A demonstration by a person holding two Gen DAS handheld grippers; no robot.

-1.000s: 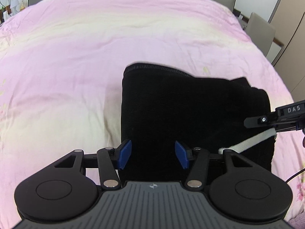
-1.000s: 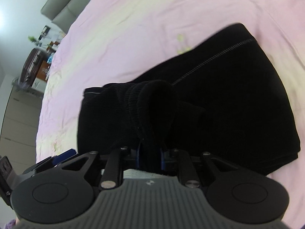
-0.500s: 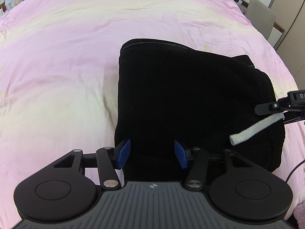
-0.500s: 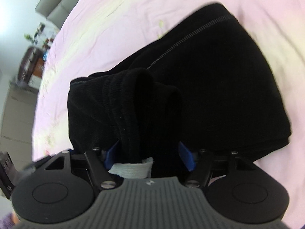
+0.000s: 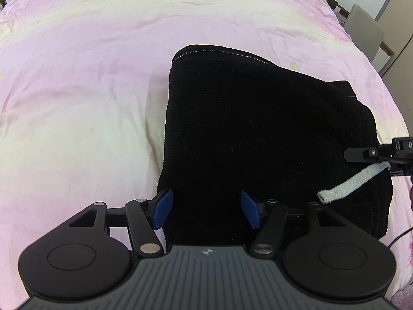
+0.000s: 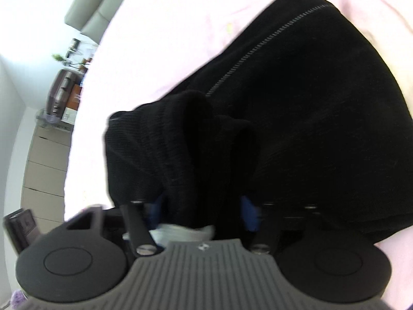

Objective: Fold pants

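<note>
In the left wrist view, the folded black ribbed knit pants (image 5: 258, 134) lie on the pink and cream bed cover (image 5: 77, 90). The left gripper (image 5: 206, 210) hangs over their near edge, its blue-padded fingers (image 5: 162, 208) wide apart and gripping nothing, having just opened a little further. A white drawstring (image 5: 351, 183) trails across the cloth toward the right gripper (image 5: 371, 152) at the frame's edge. In the blurred right wrist view, a bunched fold of the pants (image 6: 284, 103) stands between the right gripper's (image 6: 204, 213) fingers, which have just been closing; whether the pads press it cannot be told.
</note>
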